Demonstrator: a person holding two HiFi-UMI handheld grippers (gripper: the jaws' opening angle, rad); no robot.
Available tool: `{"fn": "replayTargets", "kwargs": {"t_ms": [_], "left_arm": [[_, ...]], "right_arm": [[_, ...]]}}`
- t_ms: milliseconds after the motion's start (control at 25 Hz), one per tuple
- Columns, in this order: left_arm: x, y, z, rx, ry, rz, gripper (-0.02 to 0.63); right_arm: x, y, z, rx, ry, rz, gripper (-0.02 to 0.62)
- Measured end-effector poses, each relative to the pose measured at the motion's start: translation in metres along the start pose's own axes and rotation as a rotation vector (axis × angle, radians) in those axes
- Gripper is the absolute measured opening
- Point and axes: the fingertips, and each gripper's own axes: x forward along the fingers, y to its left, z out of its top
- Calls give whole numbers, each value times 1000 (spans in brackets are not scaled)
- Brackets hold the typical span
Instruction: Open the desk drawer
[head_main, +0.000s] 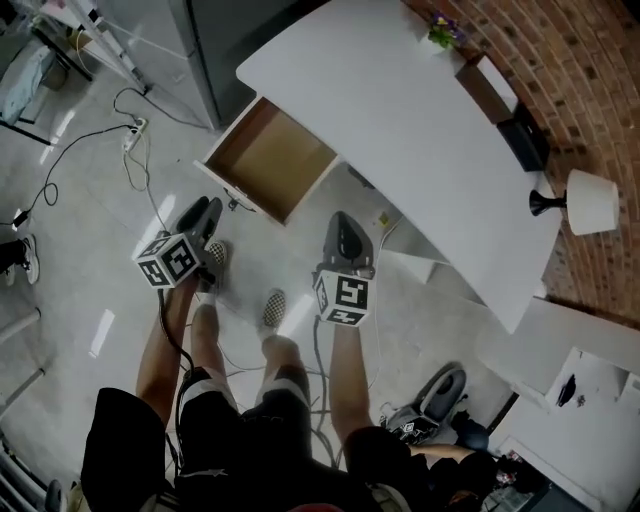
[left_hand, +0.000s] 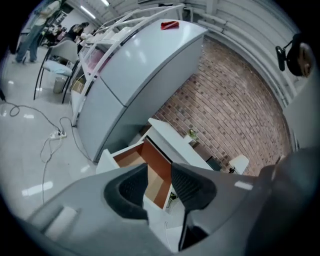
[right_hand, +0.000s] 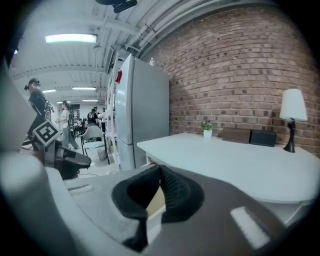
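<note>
Both empty: left gripper, right gripper; open drawer beyond jaws, untouched.

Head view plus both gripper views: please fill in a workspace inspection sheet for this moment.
Surface: curved white desk top, mostly bare.
Job's things: wood-lined desk drawer pulled out, nothing inside.
Clutter: small potted plant, brown box, black box, white-shaded table lamp, all along the desk's wall side.
Grippers: left gripper jaws apart, nothing between; right gripper jaw tips together, nothing held; both away from the drawer.
Cables: white power strip and black cable on the floor.
Surroundings: red brick wall, tall grey refrigerator.
</note>
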Motion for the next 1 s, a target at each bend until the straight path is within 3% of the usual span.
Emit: {"fn": "replayTargets", "kwargs": {"t_ms": [280, 720, 1000], "left_arm": [[-47, -97, 69, 252, -92, 2, 33], [-113, -216, 150, 586, -200, 14, 9], [-148, -269, 180, 720, -272, 2, 9]], "right_arm": [[-44, -2, 81, -17, -76, 7, 5], [-109, 12, 195, -49, -202, 48, 5], [-150, 17, 241, -63, -259, 45, 5]]}}
